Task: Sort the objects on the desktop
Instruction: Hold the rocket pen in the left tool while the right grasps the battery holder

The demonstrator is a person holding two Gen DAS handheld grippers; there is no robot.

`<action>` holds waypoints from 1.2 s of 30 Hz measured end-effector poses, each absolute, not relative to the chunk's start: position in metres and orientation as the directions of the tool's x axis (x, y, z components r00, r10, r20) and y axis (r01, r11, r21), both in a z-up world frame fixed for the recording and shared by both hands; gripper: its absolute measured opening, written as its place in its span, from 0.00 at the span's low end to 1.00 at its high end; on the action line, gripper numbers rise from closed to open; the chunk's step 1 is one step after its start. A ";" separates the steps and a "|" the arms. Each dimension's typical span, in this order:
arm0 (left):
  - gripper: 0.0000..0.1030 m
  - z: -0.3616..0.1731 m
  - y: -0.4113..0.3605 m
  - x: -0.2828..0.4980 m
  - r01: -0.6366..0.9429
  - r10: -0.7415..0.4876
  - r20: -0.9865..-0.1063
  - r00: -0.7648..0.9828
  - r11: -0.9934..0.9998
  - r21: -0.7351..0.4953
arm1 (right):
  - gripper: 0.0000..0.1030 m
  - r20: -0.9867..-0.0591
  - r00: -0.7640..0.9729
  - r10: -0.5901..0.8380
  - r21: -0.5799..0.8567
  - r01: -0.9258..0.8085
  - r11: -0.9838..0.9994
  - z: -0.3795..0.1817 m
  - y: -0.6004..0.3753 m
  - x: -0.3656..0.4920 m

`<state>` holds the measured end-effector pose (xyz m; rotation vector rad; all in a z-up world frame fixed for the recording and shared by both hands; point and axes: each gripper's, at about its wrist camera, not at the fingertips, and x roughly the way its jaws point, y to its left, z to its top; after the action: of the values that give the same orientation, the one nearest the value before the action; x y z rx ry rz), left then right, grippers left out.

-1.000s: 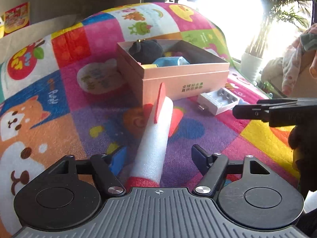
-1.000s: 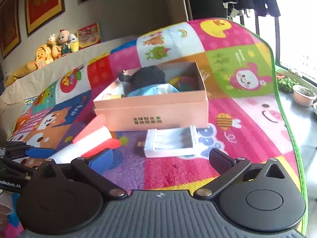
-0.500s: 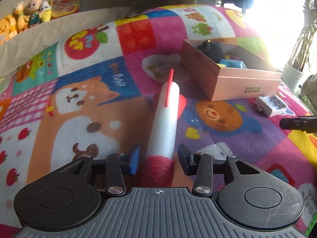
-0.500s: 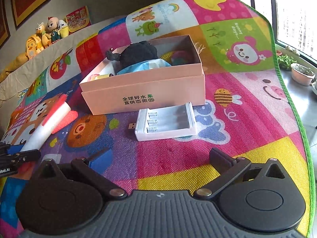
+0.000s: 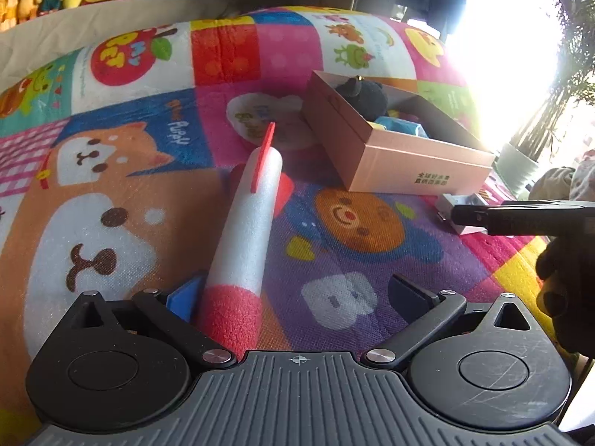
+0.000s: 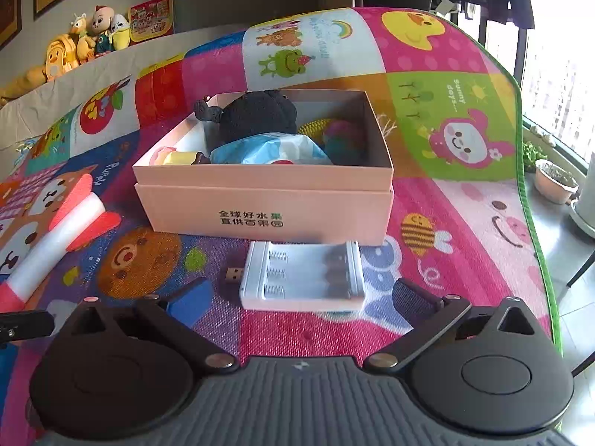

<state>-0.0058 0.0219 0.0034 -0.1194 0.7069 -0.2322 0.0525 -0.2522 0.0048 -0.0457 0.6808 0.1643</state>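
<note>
A foam rocket (image 5: 245,230), white with red fins and a red nose, lies on the colourful play mat (image 5: 111,193). Its red nose end sits between the jaws of my left gripper (image 5: 297,297), close beside the blue left pad (image 5: 182,297). Those jaws are opening wide and do not press it. A white battery charger (image 6: 301,275) with a USB plug lies before the pink box (image 6: 267,204). My right gripper (image 6: 303,297) stands open, its fingertips on either side of the charger's near end without touching. The box holds a black plush (image 6: 260,115) and a blue packet (image 6: 267,148).
Plush toys (image 6: 85,41) line the ledge behind the mat. The mat's green edge (image 6: 535,230) drops off at the right, with a potted plant (image 6: 556,182) beyond it. In the left wrist view the right gripper's finger (image 5: 520,215) and a gloved hand (image 5: 569,297) cross the right side.
The left jaws narrowed around the rocket's nose, then spread wide, leaving it by the left pad. The right gripper came closer to the charger, which now lies between its fingertips.
</note>
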 end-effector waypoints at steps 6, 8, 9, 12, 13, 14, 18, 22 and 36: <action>1.00 0.003 0.018 -0.007 0.172 -0.236 -0.638 0.733 0.972 -0.161 | 1.00 -0.683 0.717 0.138 0.021 -0.170 0.985 -0.007 -0.240 0.080; 1.00 0.003 0.018 -0.006 0.173 -0.235 -0.640 0.732 0.972 -0.160 | 1.00 -0.685 0.713 0.151 0.036 -0.174 0.984 -0.007 -0.240 0.081; 1.00 0.003 0.018 -0.006 0.173 -0.236 -0.640 0.731 0.972 -0.161 | 1.00 -0.682 0.717 0.145 0.031 -0.171 0.985 -0.008 -0.239 0.080; 1.00 0.003 0.019 -0.006 0.180 -0.241 -0.642 0.728 0.971 -0.159 | 0.99 -0.681 0.714 0.162 0.032 -0.192 0.981 -0.008 -0.237 0.078; 1.00 0.003 0.020 -0.007 0.182 -0.244 -0.640 0.729 0.970 -0.162 | 0.95 -0.678 0.717 0.163 0.026 -0.198 0.980 -0.008 -0.236 0.076; 1.00 0.003 0.021 -0.007 0.183 -0.249 -0.636 0.730 0.968 -0.169 | 0.91 -0.673 0.722 0.161 0.015 -0.204 0.979 -0.007 -0.235 0.072; 1.00 0.003 0.029 -0.009 0.178 -0.278 -0.615 0.738 0.959 -0.220 | 0.88 -0.670 0.706 0.229 0.071 -0.247 0.967 -0.002 -0.237 0.051; 1.00 0.007 0.028 -0.009 0.139 -0.230 -0.626 0.745 0.972 -0.191 | 0.88 -0.661 0.691 0.292 0.118 -0.289 0.950 0.000 -0.243 0.016; 0.58 0.012 0.016 0.023 0.144 -0.105 -0.680 0.726 0.990 0.001 | 0.88 -0.637 0.724 0.263 0.036 -0.313 0.949 -0.004 -0.239 -0.026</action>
<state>0.0225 0.0158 0.0123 0.0548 0.7465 -0.1370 -0.0260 -0.2393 -0.0042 -0.0762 0.6912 0.3182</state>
